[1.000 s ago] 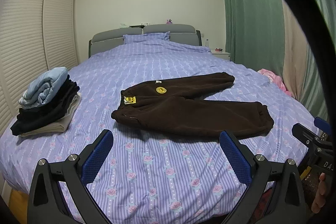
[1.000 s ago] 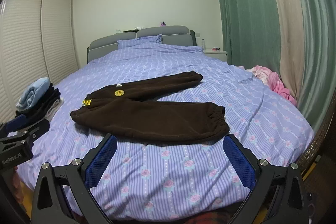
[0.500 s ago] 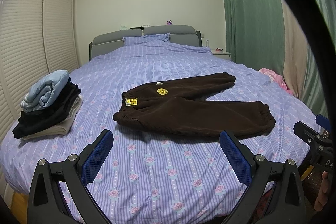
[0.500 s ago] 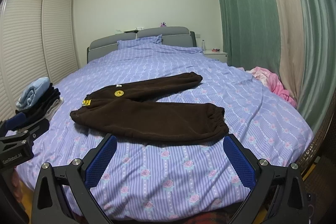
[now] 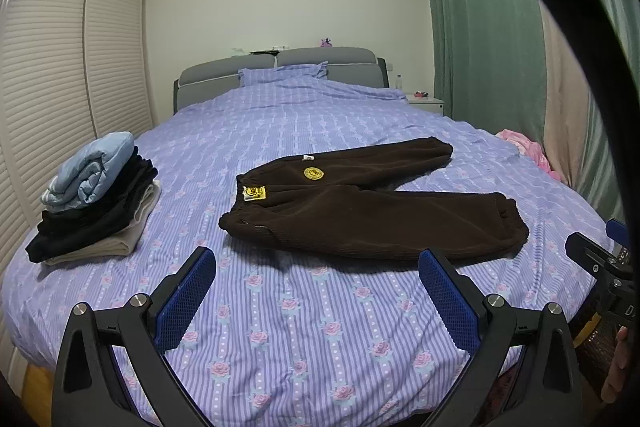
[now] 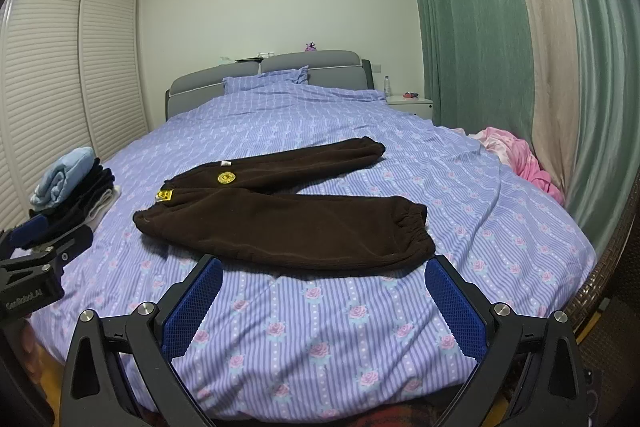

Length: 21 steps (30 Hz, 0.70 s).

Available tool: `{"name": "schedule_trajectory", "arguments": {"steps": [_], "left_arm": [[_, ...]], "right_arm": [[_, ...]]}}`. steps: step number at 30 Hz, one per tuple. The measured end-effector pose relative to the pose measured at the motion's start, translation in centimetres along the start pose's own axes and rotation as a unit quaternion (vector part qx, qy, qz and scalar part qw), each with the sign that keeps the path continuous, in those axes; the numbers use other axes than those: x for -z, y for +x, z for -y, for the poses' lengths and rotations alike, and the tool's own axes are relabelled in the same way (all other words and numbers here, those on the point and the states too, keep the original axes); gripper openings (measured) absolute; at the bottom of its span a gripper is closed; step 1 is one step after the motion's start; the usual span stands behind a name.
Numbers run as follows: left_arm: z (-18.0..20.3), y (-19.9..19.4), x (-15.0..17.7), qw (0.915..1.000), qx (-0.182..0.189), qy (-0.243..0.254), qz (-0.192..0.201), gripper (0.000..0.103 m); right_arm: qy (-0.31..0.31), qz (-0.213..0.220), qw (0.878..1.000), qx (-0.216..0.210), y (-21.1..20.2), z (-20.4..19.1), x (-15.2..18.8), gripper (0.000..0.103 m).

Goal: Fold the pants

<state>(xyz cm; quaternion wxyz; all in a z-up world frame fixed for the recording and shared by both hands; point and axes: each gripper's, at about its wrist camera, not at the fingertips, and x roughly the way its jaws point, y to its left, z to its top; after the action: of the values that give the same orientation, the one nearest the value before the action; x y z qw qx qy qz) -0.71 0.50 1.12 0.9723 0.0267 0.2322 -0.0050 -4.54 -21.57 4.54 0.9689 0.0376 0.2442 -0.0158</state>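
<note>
Brown fleece pants flat on the bed, unfolded: waistband toward the folded clothes stack, legs splayed in a V toward the green curtain. Left gripper and right gripper both hovering at the near bed edge, fingers spread wide, holding nothing, clear of the cloth. Likely staged for a two-point pickup: left nearer the waistband, right nearer the near cuff. Far leg probably needs laying over the near one first. Pink garment off to the side, not in play.
</note>
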Motion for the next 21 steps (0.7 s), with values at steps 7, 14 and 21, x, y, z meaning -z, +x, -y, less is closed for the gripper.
{"name": "schedule_trajectory", "arguments": {"steps": [7,14,21], "left_arm": [[-0.11,0.06,0.02,1.0000,-0.002,0.000,0.000,0.103],[-0.21,0.04,0.08,1.0000,-0.004,0.001,0.002,0.103],[-0.27,0.12,0.08,1.0000,-0.005,0.001,0.002,0.103]], "right_arm": [[0.000,0.000,1.000,0.000,0.00,-0.05,0.05,0.103],[0.000,0.001,1.000,0.000,0.00,-0.06,0.05,0.103],[-0.001,0.000,1.000,0.001,0.01,-0.02,0.07,0.103]]}}
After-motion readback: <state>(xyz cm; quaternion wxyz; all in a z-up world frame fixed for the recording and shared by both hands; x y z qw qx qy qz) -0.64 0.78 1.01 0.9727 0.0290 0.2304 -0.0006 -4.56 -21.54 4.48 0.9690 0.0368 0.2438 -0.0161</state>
